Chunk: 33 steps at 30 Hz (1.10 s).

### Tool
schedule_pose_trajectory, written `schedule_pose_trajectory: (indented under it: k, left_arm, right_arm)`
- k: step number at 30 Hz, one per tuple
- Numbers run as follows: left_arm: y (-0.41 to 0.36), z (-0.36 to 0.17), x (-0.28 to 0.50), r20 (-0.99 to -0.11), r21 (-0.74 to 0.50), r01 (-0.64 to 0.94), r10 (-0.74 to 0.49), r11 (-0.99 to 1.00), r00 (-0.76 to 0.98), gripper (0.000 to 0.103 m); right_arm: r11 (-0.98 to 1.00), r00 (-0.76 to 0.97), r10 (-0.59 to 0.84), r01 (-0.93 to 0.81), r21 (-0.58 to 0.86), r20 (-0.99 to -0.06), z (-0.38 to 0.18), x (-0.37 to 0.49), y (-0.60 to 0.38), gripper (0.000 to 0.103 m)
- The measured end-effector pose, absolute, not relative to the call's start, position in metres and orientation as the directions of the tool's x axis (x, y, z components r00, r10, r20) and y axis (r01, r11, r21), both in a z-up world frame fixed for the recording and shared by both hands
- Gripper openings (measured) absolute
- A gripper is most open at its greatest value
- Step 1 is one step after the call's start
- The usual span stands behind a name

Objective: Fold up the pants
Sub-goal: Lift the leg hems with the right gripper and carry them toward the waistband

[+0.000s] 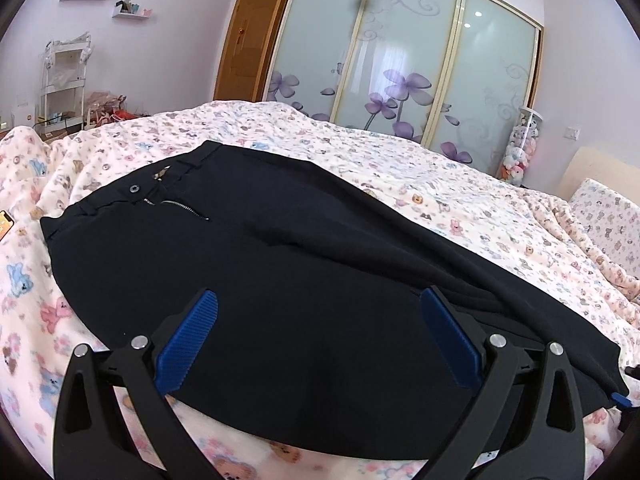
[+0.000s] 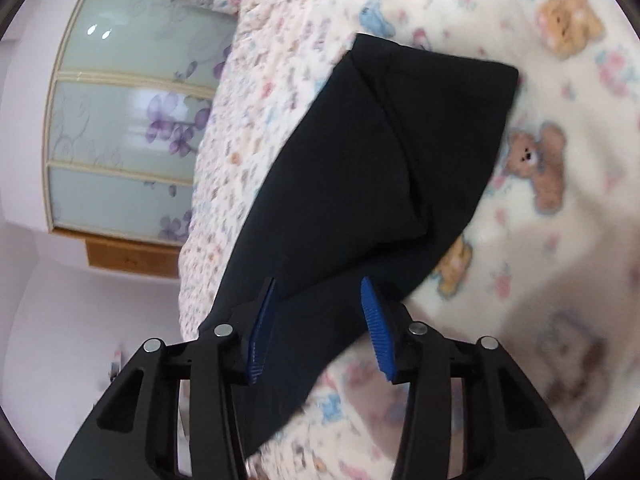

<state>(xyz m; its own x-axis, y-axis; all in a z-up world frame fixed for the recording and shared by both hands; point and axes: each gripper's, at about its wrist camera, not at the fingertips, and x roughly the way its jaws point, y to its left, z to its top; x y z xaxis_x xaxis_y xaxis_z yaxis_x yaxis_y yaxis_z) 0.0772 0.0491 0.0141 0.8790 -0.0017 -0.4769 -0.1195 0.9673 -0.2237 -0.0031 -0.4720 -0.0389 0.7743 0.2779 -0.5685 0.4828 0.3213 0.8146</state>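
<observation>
Black pants [image 1: 260,280] lie spread on the bed, waistband with button and open zipper [image 1: 176,204] at the far left, legs running to the right. My left gripper [image 1: 316,300] is open, its blue pads just over the near edge of the pants around the thigh. In the right wrist view the leg ends [image 2: 400,152] lie one over the other on the blanket. My right gripper [image 2: 320,288] is open with the leg fabric between its blue pads [image 2: 376,328], not clamped.
The bed is covered by a teddy-bear print blanket [image 1: 440,208]. A pillow [image 1: 608,216] lies at the right. A sliding wardrobe with purple flowers [image 1: 400,52] stands behind the bed. Shelves and clutter [image 1: 68,92] stand at the left. A phone [image 1: 6,224] lies at the bed's left edge.
</observation>
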Motion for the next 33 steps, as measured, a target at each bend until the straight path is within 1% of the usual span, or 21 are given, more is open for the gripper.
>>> schedule_pose_trajectory:
  k: [2,4,5,6,7,8,10,12,15,17,19,22,24,26,27,28,30,31,32,33]
  left_arm:
    - [0.05,0.015,0.078,-0.478,-0.234,-0.106,-0.019,0.966,0.878,0.101]
    - [0.05,0.015,0.078,-0.478,-0.238,-0.101,-0.026,0.966,0.878,0.101]
    - [0.05,0.014,0.079,-0.479,-0.242,-0.097,-0.032,0.966,0.877,0.101]
    - [0.05,0.014,0.079,-0.48,-0.242,-0.094,-0.034,0.966,0.877,0.101]
    - [0.049,0.014,0.079,-0.48,-0.24,-0.093,-0.035,0.966,0.877,0.101]
    - [0.049,0.014,0.079,-0.48,-0.237,-0.092,-0.034,0.967,0.877,0.101]
    - [0.048,0.014,0.08,-0.481,-0.233,-0.089,-0.035,0.968,0.876,0.101]
    - [0.049,0.013,0.08,-0.48,-0.234,-0.086,-0.038,0.968,0.876,0.101]
    - [0.05,0.013,0.08,-0.483,-0.249,-0.07,-0.061,0.966,0.874,0.101]
    - [0.051,0.013,0.08,-0.486,-0.259,-0.055,-0.081,0.964,0.87,0.101]
    - [0.053,0.013,0.08,-0.478,-0.287,-0.027,-0.118,0.958,0.87,0.101]
    - [0.061,0.013,0.077,-0.459,-0.346,-0.013,-0.157,0.938,0.875,0.101]
    - [0.067,0.011,0.08,-0.462,-0.391,-0.004,-0.193,0.92,0.865,0.101]
    - [0.07,0.008,0.083,-0.478,-0.403,-0.015,-0.196,0.915,0.856,0.101]
    - [0.071,0.007,0.084,-0.481,-0.405,-0.019,-0.195,0.914,0.854,0.101]
    - [0.071,0.007,0.084,-0.485,-0.409,-0.023,-0.195,0.912,0.852,0.101]
    - [0.07,0.005,0.084,-0.49,-0.408,-0.043,-0.179,0.912,0.853,0.101]
    - [0.07,0.005,0.083,-0.491,-0.404,-0.046,-0.174,0.914,0.853,0.101]
    - [0.069,0.004,0.083,-0.493,-0.395,-0.046,-0.169,0.918,0.853,0.101]
    - [0.067,0.004,0.083,-0.494,-0.388,-0.046,-0.166,0.92,0.853,0.101]
  right_arm:
    - [0.283,0.766,0.247,0.529,0.8,-0.593,-0.048,0.001,-0.473,0.042]
    - [0.243,0.778,0.208,0.546,0.802,-0.593,-0.052,0.002,-0.476,0.041]
    - [0.229,0.783,0.183,0.555,0.8,-0.595,-0.054,0.002,-0.479,0.037]
    - [0.219,0.78,0.149,0.573,0.789,-0.608,-0.057,0.003,-0.482,0.032]
    - [0.219,0.77,0.131,0.592,0.776,-0.624,-0.059,0.007,-0.484,0.014]
    - [0.229,0.757,0.109,0.612,0.757,-0.645,-0.063,0.01,-0.487,0.009]
    - [0.229,0.779,0.078,0.594,0.771,-0.623,-0.062,0.011,-0.489,0.006]
    - [0.264,0.827,0.029,0.535,0.802,-0.561,-0.047,0.006,-0.493,0.005]
    - [0.313,0.869,-0.022,0.476,0.822,-0.495,-0.028,-0.007,-0.501,0.005]
    - [0.295,0.873,-0.043,0.475,0.829,-0.485,-0.028,-0.016,-0.506,0.004]
    - [0.26,0.859,-0.062,0.505,0.823,-0.508,-0.041,-0.026,-0.512,0.005]
    - [0.227,0.794,-0.077,0.603,0.765,-0.603,-0.077,-0.033,-0.511,0.004]
    - [0.309,0.771,-0.112,0.626,0.716,-0.626,-0.075,-0.024,-0.499,0.005]
    - [0.354,0.749,-0.118,0.645,0.677,-0.652,-0.07,-0.027,-0.496,0.006]
    - [0.348,0.746,-0.092,0.645,0.68,-0.66,-0.07,-0.028,-0.498,0.006]
    - [0.33,0.749,-0.068,0.64,0.694,-0.659,-0.071,-0.033,-0.5,0.012]
    - [0.293,0.756,-0.038,0.633,0.716,-0.653,-0.069,-0.043,-0.501,0.017]
    - [0.294,0.752,-0.043,0.639,0.711,-0.658,-0.062,-0.047,-0.5,0.028]
    - [0.312,0.745,-0.053,0.644,0.698,-0.664,-0.056,-0.053,-0.494,0.044]
    - [0.33,0.755,-0.057,0.631,0.702,-0.653,-0.044,-0.053,-0.49,0.053]
